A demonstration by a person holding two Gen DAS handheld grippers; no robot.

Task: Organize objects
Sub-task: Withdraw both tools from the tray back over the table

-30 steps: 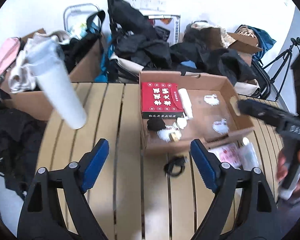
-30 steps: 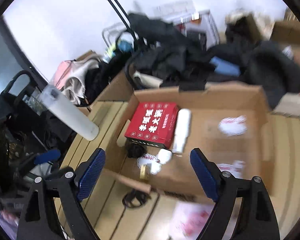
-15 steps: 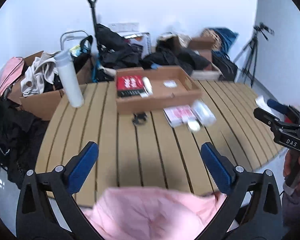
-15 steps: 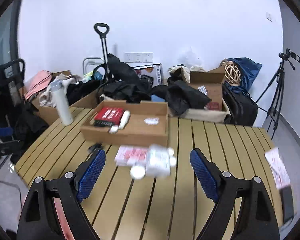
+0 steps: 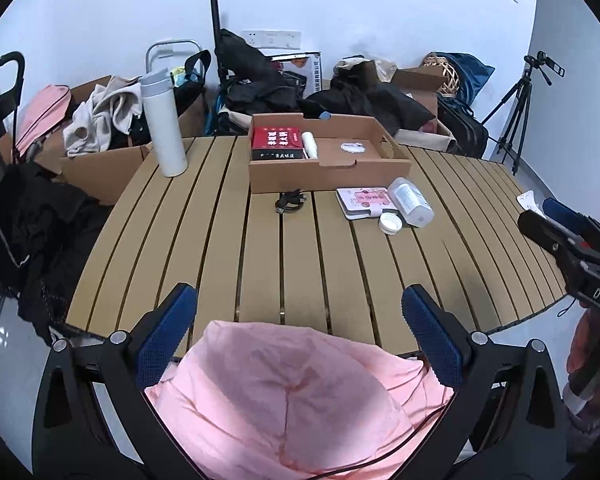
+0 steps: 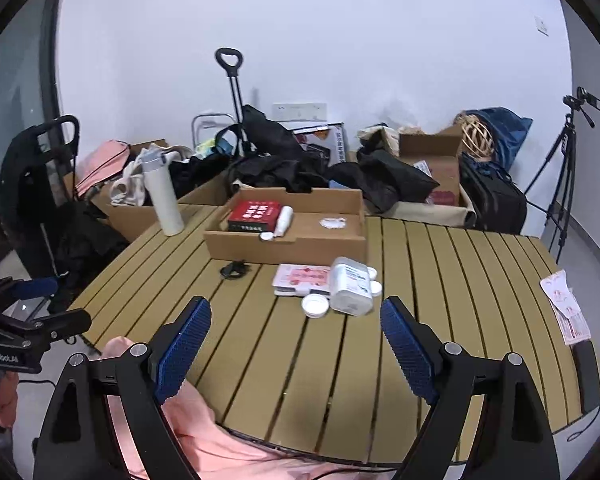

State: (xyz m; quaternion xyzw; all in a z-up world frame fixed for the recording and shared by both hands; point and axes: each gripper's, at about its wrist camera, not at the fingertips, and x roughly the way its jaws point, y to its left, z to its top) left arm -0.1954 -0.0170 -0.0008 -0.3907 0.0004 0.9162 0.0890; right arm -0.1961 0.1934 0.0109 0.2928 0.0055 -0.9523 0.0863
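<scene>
My left gripper (image 5: 299, 328) spread wide and empty, jaws just opened, my right gripper (image 6: 295, 344) spread empty, shallow brown cardboard tray (image 5: 328, 174) mid-bench, tall white flask (image 5: 163, 128) at the slatted wooden bench's (image 5: 228, 264) far left edge.

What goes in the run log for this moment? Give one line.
left gripper: open, empty | right gripper: open, empty | brown cardboard tray: holds red box | clear plastic bottle: lying on slatted wooden table

A tan slatted wooden table (image 5: 228, 264) fills mid-frame. On it: a tall white flask (image 5: 162, 124) upper left, a shallow cardboard tray (image 5: 324, 172) centre, a black cable coil (image 5: 289, 202), a pink packet (image 5: 364, 202), a clear plastic bottle (image 5: 411, 201) lying flat, a white cap (image 5: 390, 223).
</scene>
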